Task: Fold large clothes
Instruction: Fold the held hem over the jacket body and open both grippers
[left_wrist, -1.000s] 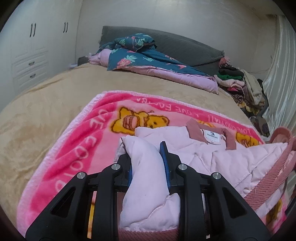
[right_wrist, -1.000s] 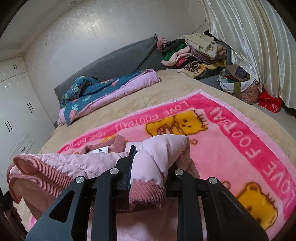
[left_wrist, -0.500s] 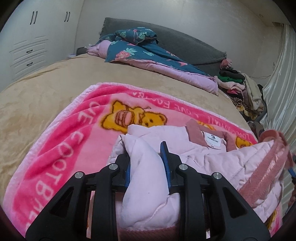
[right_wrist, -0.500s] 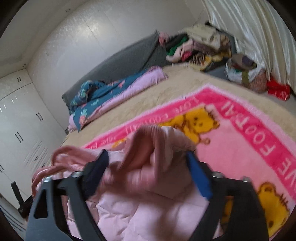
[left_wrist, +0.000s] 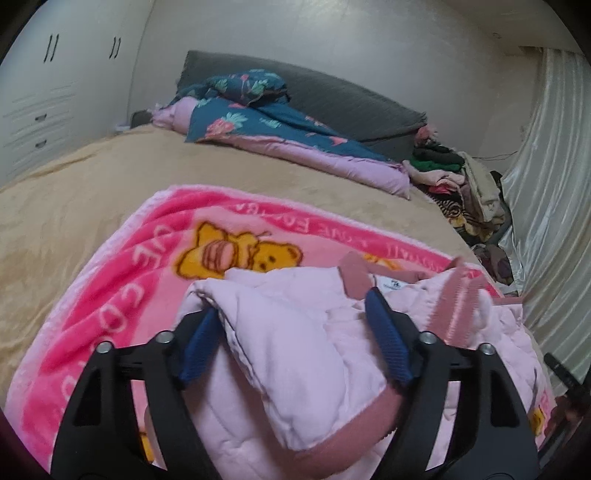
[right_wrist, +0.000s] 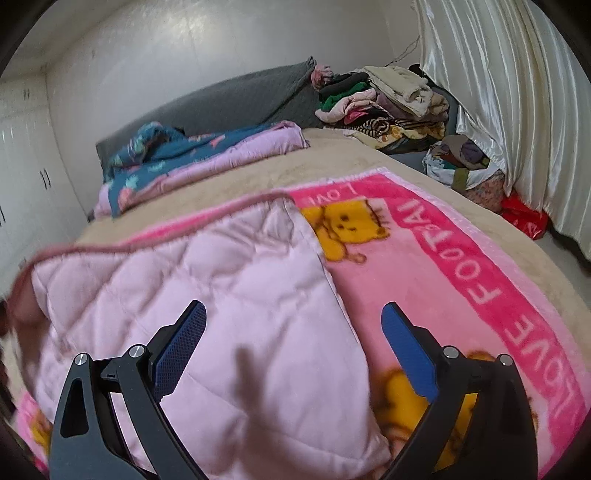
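Observation:
A pale pink quilted jacket with darker pink ribbed trim lies on a pink bear-print blanket on the bed. My left gripper is low over it with its jaws opening. A folded bulge of the jacket sits loosely between them, and the blue pads do not press on it. In the right wrist view the jacket lies spread flat on the blanket. My right gripper hovers just above the jacket's right edge, jaws still opening wide, with nothing held.
The beige bedcover extends beyond the blanket. A blue floral quilt lies against the grey headboard. A pile of clothes sits at the bed's far corner, beside a shiny curtain and a red bag. White wardrobes stand at left.
Both grippers were shut on folds of the jacket. The right opened first and its fold dropped flat; the left jaws have now spread apart. The right gripper sank a little.

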